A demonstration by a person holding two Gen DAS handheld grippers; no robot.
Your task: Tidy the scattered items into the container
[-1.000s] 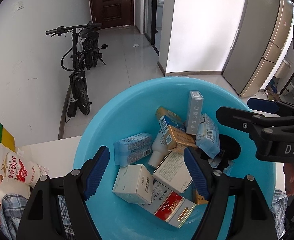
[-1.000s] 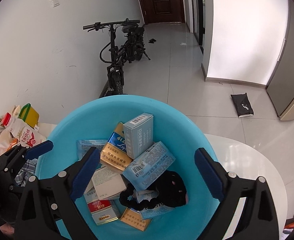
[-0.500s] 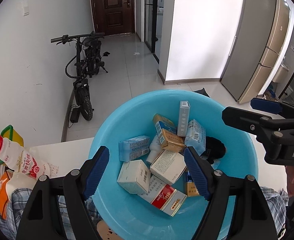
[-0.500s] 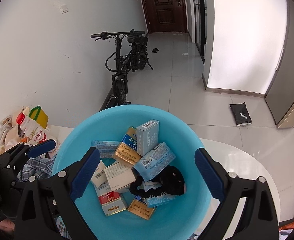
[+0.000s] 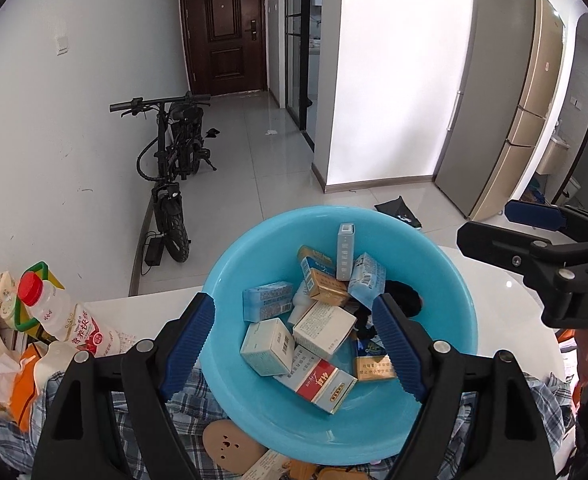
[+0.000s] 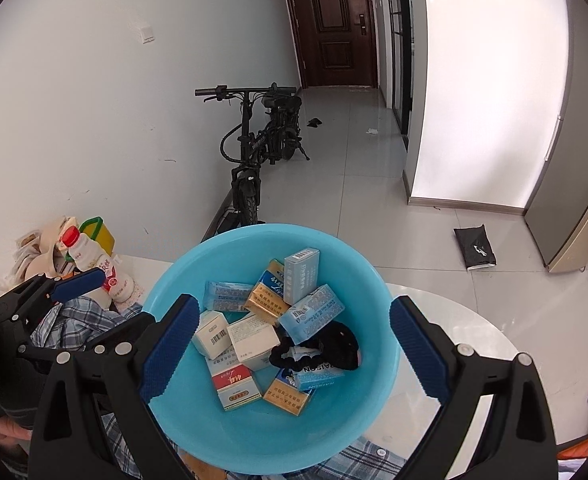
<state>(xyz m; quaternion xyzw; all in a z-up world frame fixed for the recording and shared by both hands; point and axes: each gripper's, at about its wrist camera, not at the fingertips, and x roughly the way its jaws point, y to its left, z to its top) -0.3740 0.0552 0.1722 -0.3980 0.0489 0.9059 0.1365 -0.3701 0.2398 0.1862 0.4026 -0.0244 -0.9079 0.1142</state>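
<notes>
white tabletop (image 6: 466,320) carries the blue basin (image 5: 253,396) full of boxes (image 5: 267,346), left gripper (image 5: 294,348) and right gripper (image 6: 289,348) both wide and empty above it, so sorting looks nearly done and next comes reaching for leftovers by the basin's near rim

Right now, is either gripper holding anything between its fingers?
No: in each wrist view the left gripper and the right gripper stand wide open above the blue basin, nothing between their pads.
</notes>
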